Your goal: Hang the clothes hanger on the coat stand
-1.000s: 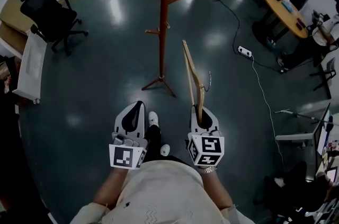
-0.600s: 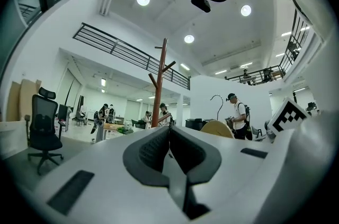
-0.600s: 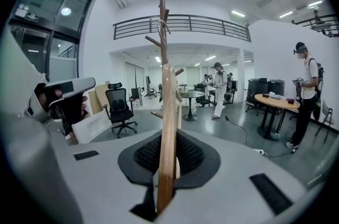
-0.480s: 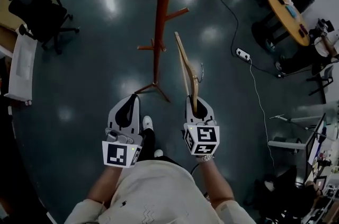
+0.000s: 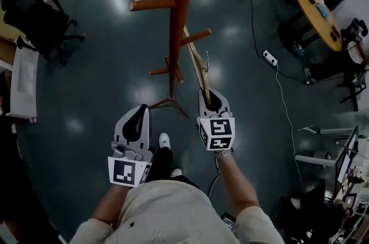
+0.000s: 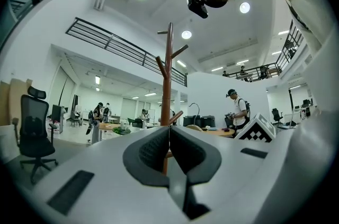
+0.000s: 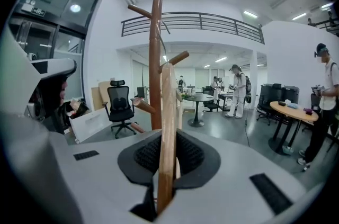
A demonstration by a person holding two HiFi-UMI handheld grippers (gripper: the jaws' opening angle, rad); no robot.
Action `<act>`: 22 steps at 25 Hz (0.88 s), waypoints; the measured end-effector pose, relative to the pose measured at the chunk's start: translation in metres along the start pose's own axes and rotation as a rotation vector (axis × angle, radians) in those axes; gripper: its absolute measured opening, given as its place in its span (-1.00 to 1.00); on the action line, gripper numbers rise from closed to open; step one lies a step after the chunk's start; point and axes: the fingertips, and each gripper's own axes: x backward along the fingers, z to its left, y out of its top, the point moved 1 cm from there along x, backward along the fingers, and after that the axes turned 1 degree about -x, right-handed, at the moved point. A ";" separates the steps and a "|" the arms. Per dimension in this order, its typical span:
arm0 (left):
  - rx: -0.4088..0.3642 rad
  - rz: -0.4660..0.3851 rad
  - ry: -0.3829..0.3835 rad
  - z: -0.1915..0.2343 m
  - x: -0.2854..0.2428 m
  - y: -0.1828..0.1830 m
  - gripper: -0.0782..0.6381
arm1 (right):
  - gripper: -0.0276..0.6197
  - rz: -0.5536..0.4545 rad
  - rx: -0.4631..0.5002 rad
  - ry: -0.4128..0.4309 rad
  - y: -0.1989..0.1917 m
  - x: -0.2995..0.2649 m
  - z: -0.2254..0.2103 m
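Right gripper view: clamping clothes hanger (image 7: 167, 101) in nearly closed right hand-held gripper (image 7: 168, 150), coat stand (image 7: 154, 48) just ahead. Could catch a peg (image 7: 178, 58) and twist loose.

A dark, glossy floor (image 5: 98, 75) shows pale patches of reflected light. The coat stand (image 5: 173, 35) rests on it on splayed feet, near the person's white shoes (image 5: 164, 140). A black chair (image 5: 34, 15) stands at far left. A white power strip (image 5: 270, 57) and its cable (image 5: 286, 107) lie at right, near a round surface (image 5: 317, 9).
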 end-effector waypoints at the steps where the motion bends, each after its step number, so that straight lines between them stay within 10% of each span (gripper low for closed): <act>1: -0.002 0.003 -0.005 0.002 -0.004 -0.001 -0.74 | -0.75 0.001 0.004 0.004 0.002 -0.009 -0.002; 22: -0.004 0.058 -0.010 0.030 -0.036 -0.030 -0.74 | -0.75 0.029 0.044 0.141 -0.013 -0.110 0.016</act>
